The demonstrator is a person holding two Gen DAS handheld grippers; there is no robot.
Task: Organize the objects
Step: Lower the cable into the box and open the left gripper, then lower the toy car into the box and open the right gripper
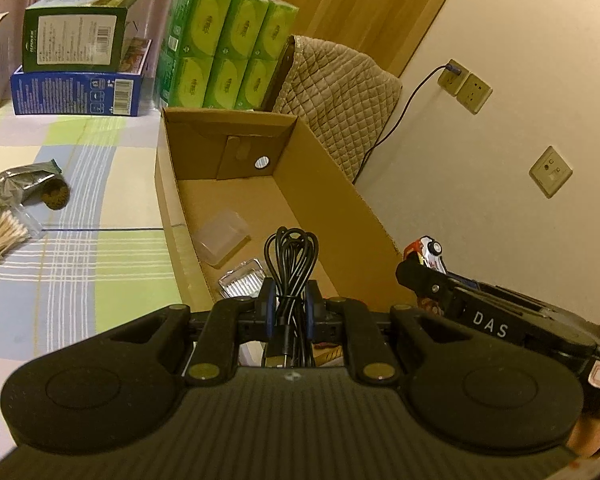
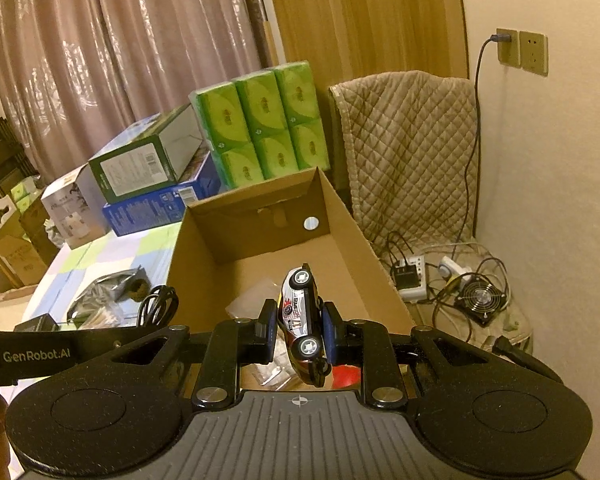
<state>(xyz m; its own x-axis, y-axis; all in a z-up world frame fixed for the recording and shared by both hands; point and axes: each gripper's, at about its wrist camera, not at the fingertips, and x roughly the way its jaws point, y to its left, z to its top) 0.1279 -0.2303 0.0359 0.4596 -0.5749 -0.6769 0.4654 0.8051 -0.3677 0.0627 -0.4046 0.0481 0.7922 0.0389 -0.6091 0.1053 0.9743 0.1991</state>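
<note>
My left gripper point(image 1: 290, 296) is shut on a coiled black cable point(image 1: 291, 252), whose loops stick up past the fingertips over the near end of an open cardboard box point(image 1: 340, 184). A clear plastic case point(image 1: 222, 236) and a foil pack point(image 1: 242, 280) lie on the box floor. My right gripper point(image 2: 300, 316) is shut on a small white and red toy car point(image 2: 300, 300), held on its side over the same box point(image 2: 260, 216). In the left wrist view the car point(image 1: 430, 250) shows beyond the box's right wall. The cable point(image 2: 158, 304) appears left of the box in the right wrist view.
A checked cloth point(image 1: 80, 200) holds a bag of cotton swabs point(image 1: 4, 236) and a silver pouch point(image 1: 16, 188). Behind the box stand green tissue packs point(image 1: 220, 60) and stacked cartons point(image 1: 76, 60). A quilted cover point(image 2: 408, 152) drapes a chair; a power strip point(image 2: 412, 276) and fan point(image 2: 482, 298) sit lower right.
</note>
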